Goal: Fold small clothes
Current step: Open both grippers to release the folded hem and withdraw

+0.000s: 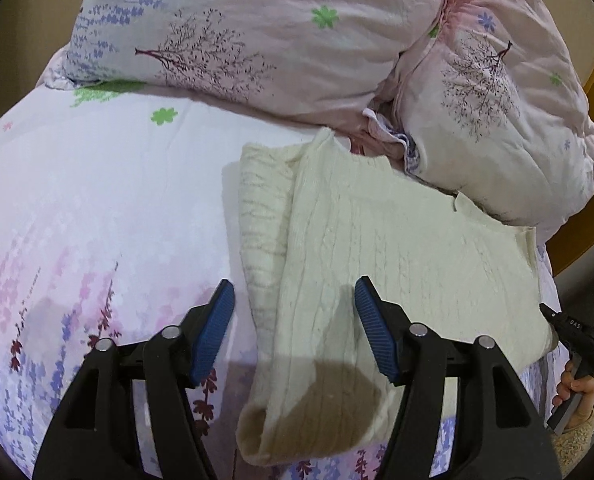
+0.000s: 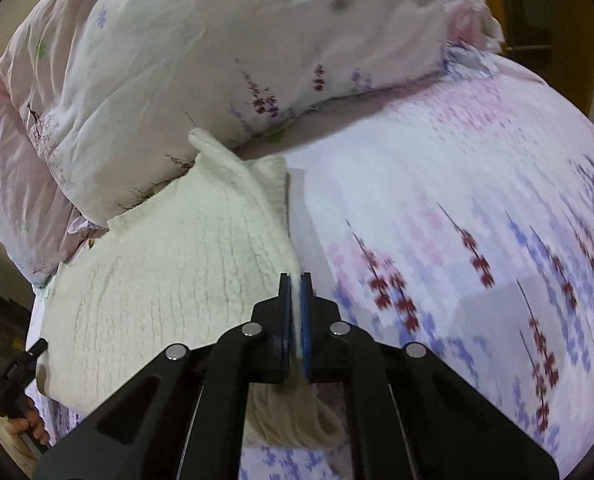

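A cream cable-knit sweater [image 1: 377,240] lies partly folded on the floral bedsheet [image 1: 97,200], its sleeve [image 1: 265,216] laid along its left side. My left gripper [image 1: 295,300] is open, hovering just above the sweater's near end with the sleeve cuff between and below its jaws. In the right wrist view my right gripper [image 2: 296,280] is shut on the sweater's [image 2: 169,272] right edge, with the fabric pinched between the blue pads and a cuff hanging under it. The other gripper [image 1: 577,332] shows at the sweater's right edge in the left wrist view.
A bunched pink floral quilt [image 1: 257,28] lies behind the sweater, touching its far edge; it also shows in the right wrist view [image 2: 157,60]. Floral sheet [image 2: 457,220] spreads to the right. A wooden frame [image 2: 537,8] stands at the far right.
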`<state>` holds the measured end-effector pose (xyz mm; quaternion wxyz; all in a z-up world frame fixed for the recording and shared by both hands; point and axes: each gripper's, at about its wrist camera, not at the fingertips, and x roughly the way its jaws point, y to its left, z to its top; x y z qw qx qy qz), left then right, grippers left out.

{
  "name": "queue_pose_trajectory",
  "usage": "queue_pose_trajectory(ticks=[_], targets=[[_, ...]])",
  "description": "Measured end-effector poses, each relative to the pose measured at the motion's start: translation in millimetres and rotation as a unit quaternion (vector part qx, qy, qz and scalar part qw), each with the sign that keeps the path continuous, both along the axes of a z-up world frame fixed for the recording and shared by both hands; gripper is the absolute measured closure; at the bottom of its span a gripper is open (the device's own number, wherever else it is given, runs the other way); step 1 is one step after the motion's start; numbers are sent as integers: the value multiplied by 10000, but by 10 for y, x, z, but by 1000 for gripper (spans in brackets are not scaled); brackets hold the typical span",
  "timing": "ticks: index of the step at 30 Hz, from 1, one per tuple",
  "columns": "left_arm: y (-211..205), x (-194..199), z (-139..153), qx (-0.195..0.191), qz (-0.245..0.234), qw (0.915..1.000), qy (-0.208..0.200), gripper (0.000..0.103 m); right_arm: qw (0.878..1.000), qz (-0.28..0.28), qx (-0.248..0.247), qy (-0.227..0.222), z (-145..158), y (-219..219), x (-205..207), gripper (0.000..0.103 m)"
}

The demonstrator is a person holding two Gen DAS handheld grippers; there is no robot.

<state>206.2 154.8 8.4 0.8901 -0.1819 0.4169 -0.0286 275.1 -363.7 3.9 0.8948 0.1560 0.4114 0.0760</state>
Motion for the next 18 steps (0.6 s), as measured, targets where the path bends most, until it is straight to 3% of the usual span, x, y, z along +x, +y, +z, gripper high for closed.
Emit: queue_pose_trajectory(ticks=[1,3,8,9,11,12,13,16,18], targets=[[-16,-31,-4,-45,-19,10000,-11,55,10000,-9,1,-23,10,-4,-35,99],[-31,-88,-8,-182,-69,9998,-40,61,9999,-20,-84,-135,60,6,-106,99],[2,-135,-4,-257,-48,9996,-52,61,9992,94,-376,94,20,83,15,96],[33,-151,8,-303,17,9995,-73,59,9991,76,-413,99,23,89,23,90],[89,-167,40,-393,150,9990,-140,42,9984,7,-552,-98,126,143,0,81],[112,-162,61,-439,209,9986,-193,33,9979,32,-594,-266,199,188,-29,69],[149,-159,86,-510,276,9980,-260,30,9968,91,-647,-451,279,258,-61,63],[223,-90,115,-824,315,9957,-277,27,9931,555,-707,-758,405,556,-101,63],[255,-33,100,-997,350,9941,-226,26,9874,1146,-721,-824,413,917,-112,63]])
